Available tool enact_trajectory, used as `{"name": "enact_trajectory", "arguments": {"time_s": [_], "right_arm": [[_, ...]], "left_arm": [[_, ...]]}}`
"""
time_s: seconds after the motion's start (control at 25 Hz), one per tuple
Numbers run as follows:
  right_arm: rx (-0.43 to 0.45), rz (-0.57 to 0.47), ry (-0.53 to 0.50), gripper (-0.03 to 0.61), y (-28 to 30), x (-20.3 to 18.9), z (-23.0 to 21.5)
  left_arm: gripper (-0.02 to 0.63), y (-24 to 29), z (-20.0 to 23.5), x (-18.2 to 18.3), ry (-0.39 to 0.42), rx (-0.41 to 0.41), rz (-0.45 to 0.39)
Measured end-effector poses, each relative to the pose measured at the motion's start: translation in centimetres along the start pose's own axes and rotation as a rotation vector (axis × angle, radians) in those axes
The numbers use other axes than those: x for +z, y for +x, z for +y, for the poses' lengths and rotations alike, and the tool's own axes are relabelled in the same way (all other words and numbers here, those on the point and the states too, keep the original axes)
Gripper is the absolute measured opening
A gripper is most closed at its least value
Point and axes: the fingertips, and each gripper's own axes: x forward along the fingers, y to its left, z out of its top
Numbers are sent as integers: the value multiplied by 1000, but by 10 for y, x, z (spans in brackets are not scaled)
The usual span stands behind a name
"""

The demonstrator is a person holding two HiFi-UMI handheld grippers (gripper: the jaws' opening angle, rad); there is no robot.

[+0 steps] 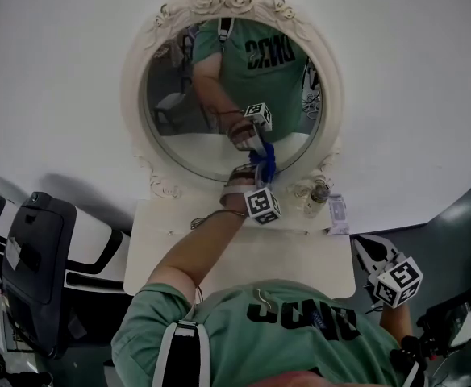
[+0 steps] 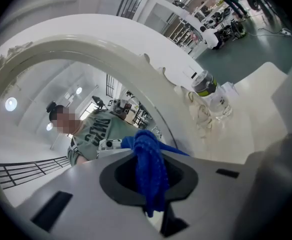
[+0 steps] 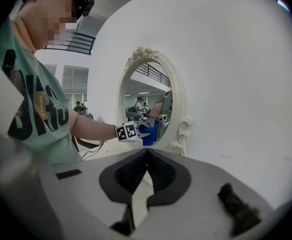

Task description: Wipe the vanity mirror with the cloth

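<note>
Left gripper: fingers clamped on the blue cloth, with a wad proud of the tips so fabric, not fingers, meets the glass. The wad appears pressed to the mirror low down, just above the bottom rim. Most of the glass lies above the fingers, likely unwiped.

Right gripper: fingers together, nothing between them, held well back, probably to stay clear.

Bottle on the bench, near the left fingers on their right. A wide sweep could knock it.
</note>
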Motion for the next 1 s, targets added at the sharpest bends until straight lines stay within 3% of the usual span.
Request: {"name": "enact_trajectory", "arguments": {"time_s": [0.2, 0.4, 0.56, 0.76, 1.0], "right_arm": [[-53, 16, 20, 12, -24, -10, -9], [-87, 30, 47, 12, -40, -20, -18], [-47, 4, 26, 12, -29, -12, -12], [29, -24, -5, 11, 0, 7, 3], [137, -53, -51, 12, 42, 29, 32]], "left_arm": [[52, 21, -25, 55, 34, -46, -61], [52, 24, -28, 63, 66, -43, -74], [52, 17, -25, 62, 37, -52, -77], [52, -20, 2, 12, -12, -9, -36], [52, -61, 45, -117, -34, 58, 160]]}}
